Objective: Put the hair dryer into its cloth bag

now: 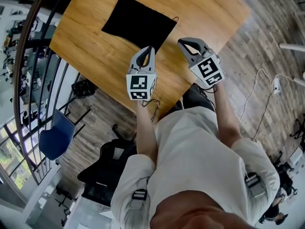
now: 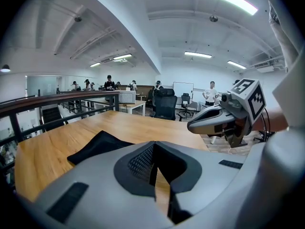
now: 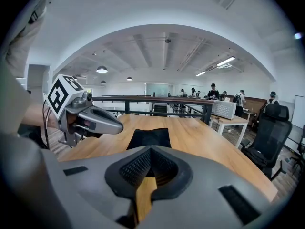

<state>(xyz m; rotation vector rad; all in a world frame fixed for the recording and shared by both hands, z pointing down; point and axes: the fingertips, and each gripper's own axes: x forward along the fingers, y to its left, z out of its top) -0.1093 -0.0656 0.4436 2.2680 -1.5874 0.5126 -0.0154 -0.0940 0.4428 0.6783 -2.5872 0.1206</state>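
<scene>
Warm wooden table (image 1: 95, 37) fills the top of the head view, standing on a plank floor (image 1: 257, 27) beside a dark railing (image 1: 28, 46), with a blue chair (image 1: 57, 137) below the rail. A black cloth bag (image 1: 138, 23) lies flat on the tabletop, nearer its far side, with one corner pointing back at the person.

Both grippers are held over the table's near edge, side by side but not touching. The left gripper (image 1: 148, 48) has its fingers pressed together at the tips, with nothing between them. The right gripper (image 1: 181, 42) is likewise closed tight and empty. From above, the left gripper's tip seems almost to meet the bag's near corner, while the right gripper's tip sits beside that corner, over bare wood.

The gripper views sort this out. From the left gripper view the bag lies ahead and to the left of the closed tips, down on the wood and clear of them, with the right gripper raised off to the right. From the right gripper view the bag sits straight ahead beyond the tips, again untouched, with the left gripper raised at the left.

These two views also show what the head view cannot: an open office with ceiling lights, desks, a black office chair (image 3: 269, 142), and people (image 2: 109, 82) standing far back. Only the head view shows the person's white shirt and a white cable (image 1: 259, 87) on the floor.
</scene>
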